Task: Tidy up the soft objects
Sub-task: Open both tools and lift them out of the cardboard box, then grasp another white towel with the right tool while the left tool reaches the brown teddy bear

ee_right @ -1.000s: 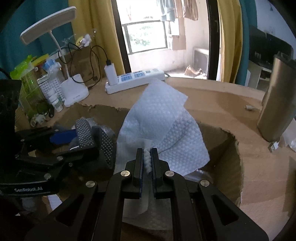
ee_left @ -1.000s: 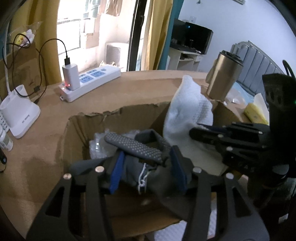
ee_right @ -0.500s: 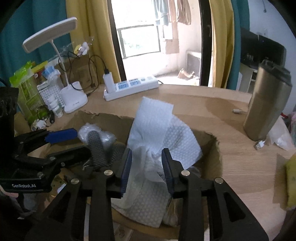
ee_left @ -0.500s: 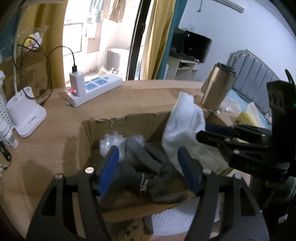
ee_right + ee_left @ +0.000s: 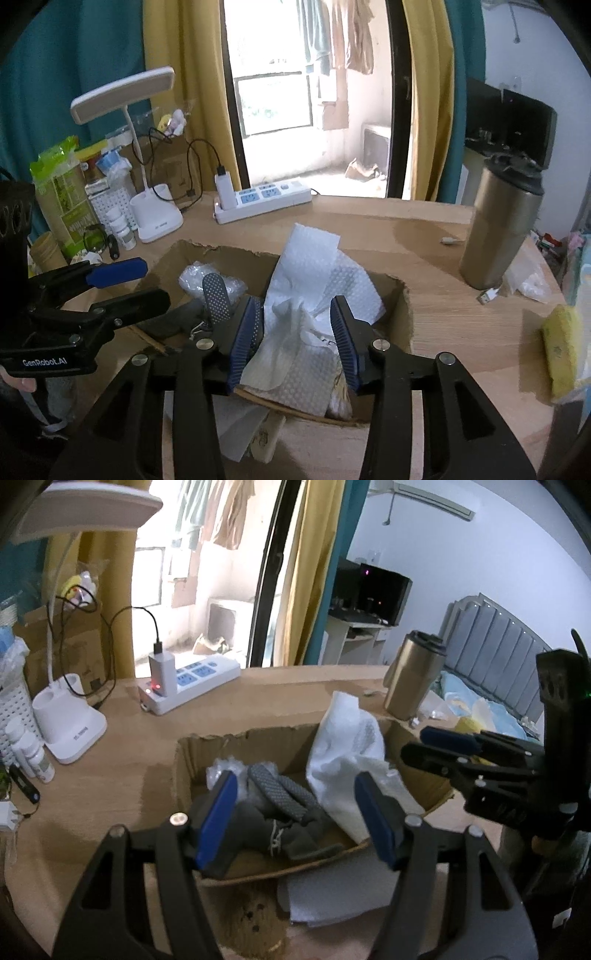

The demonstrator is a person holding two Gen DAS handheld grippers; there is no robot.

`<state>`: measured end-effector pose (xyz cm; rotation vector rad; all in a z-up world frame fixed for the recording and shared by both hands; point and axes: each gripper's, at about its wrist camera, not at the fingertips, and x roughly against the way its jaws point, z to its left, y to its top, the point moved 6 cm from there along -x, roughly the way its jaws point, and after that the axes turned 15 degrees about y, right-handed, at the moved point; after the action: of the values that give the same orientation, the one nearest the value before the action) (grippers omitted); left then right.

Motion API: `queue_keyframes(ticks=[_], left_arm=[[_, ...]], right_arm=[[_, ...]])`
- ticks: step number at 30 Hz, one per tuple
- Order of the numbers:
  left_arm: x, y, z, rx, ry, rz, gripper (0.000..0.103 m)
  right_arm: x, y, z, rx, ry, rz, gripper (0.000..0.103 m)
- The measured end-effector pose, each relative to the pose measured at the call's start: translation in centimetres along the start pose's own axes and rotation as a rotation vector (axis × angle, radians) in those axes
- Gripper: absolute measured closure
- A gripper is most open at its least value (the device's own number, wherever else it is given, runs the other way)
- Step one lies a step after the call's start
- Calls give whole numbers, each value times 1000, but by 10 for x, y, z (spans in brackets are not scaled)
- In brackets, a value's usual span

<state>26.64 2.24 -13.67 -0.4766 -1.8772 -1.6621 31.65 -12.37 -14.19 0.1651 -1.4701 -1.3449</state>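
Both grippers' fingers wide apart, holding nothing. Your left gripper (image 5: 295, 812) over box (image 5: 236, 738): grey glove (image 5: 284, 797) under it. Right gripper (image 5: 297, 332) straddles white cloth (image 5: 314, 280).

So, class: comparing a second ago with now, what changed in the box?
Both grippers let go: the left gripper released the grey gloves, the right gripper the white cloth, and both pulled back. Both items stay in the cardboard box.
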Motion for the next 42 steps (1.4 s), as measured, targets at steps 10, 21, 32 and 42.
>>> queue_keyframes(ticks=[10,21,32,42], left_arm=[[33,-4,6,22,12,-54,35],[42,-23,8,31,26,-32,35],[33,-58,6,44,43,43,35],[31,-83,30,79,69,84,35]], right_arm=[[33,-6,1,-10,-42,-51,46],[55,-24,-17,-57,-91,-69,45],[46,-59,-14,-86,-62,-10,44],[3,-69,30,-56,29,63,33]])
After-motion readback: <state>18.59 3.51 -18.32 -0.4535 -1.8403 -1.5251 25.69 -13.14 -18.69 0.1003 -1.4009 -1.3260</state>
